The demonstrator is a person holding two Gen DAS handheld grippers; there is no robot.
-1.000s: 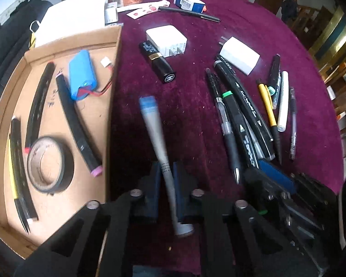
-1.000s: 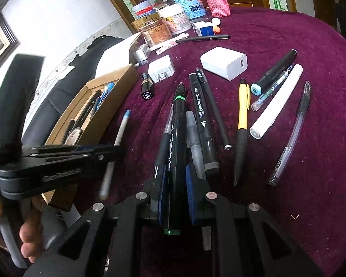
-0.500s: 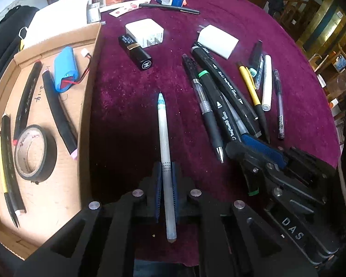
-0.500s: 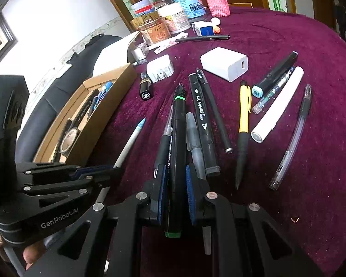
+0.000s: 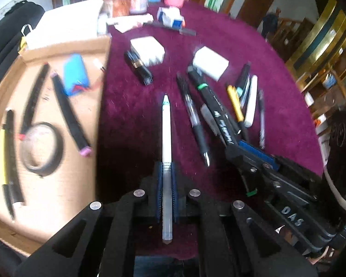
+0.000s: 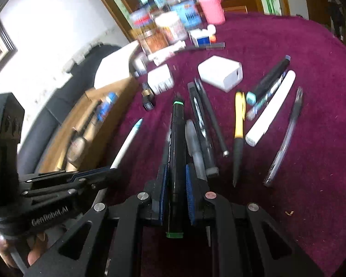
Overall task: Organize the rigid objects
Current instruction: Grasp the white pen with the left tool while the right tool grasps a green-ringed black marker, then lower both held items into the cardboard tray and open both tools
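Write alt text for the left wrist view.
The left gripper clamps a white pen pointing forward over a maroon tablecloth. A cardboard tray holding a tape roll lies left; loose pens lie right.

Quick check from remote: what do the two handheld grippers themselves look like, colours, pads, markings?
Both are matte black. The left gripper and right gripper have blue ribbed pads and round silver screw heads on angular cut-out linkages. White "GenRobot.AI" lettering marks the left body; "DAS" marks the right. No cables visible.
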